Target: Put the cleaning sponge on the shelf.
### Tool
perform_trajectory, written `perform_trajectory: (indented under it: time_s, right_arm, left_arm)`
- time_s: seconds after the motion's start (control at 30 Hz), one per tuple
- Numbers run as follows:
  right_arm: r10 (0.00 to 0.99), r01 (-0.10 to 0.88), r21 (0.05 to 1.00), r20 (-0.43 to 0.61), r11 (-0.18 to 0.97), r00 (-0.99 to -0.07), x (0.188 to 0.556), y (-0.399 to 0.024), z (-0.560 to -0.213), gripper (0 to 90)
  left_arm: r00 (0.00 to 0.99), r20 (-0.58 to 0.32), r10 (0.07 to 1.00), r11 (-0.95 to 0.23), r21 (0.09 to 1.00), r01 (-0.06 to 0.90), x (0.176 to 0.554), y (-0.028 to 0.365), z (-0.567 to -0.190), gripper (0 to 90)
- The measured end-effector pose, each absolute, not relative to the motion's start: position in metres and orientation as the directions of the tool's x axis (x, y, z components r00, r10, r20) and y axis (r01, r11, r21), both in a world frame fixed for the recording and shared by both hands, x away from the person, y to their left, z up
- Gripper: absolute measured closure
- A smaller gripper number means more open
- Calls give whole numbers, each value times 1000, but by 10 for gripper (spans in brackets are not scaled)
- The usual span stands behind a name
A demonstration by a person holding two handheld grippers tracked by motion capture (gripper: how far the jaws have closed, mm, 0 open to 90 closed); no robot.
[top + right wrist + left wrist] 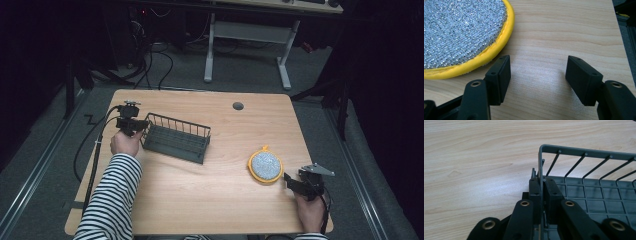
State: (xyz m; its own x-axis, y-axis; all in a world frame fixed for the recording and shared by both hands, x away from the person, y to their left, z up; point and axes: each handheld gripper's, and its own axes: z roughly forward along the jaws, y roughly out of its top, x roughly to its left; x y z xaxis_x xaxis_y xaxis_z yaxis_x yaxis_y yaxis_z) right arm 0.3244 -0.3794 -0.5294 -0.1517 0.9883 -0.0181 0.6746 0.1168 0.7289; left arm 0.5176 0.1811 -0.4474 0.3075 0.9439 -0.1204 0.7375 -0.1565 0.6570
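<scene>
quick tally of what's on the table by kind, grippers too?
Rack: 1, dark grey, its end rim pinched by the left gripper
Scrub pad: 1, silver with a yellow rim
Grippers: 2, left shut on the rack, right gripper open beside the pad
Total: 4

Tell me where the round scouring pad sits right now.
The scouring pad lies on the table's right side in the high view, just left of the open right tool.
</scene>
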Motion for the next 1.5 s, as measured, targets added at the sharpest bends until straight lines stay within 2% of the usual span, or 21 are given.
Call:
perform_trajectory:
  time_s: [0.4,0.53,0.77,0.93,1.5]
  right_arm:
    - [991,677,728,-16,104,-136,325,-380,-529,369]
    - [991,677,729,-15,104,-136,325,-380,-529,368]
    - [991,677,728,-15,104,-136,325,-380,-529,368]
    - [991,677,728,-16,104,-136,325,-380,-529,368]
    - [990,678,727,-17,107,-137,324,-380,-529,365]
  left_arm:
    - [309,-113,944,-157,672,724,535,144,-449,857]
    - [317,-174,932,-126,663,738,543,127,-449,855]
    - [315,-198,928,-111,662,741,553,100,-449,854]
    - [302,-209,930,-85,676,732,552,85,-451,852]
    - [380,-223,898,-128,693,710,542,51,-453,837]
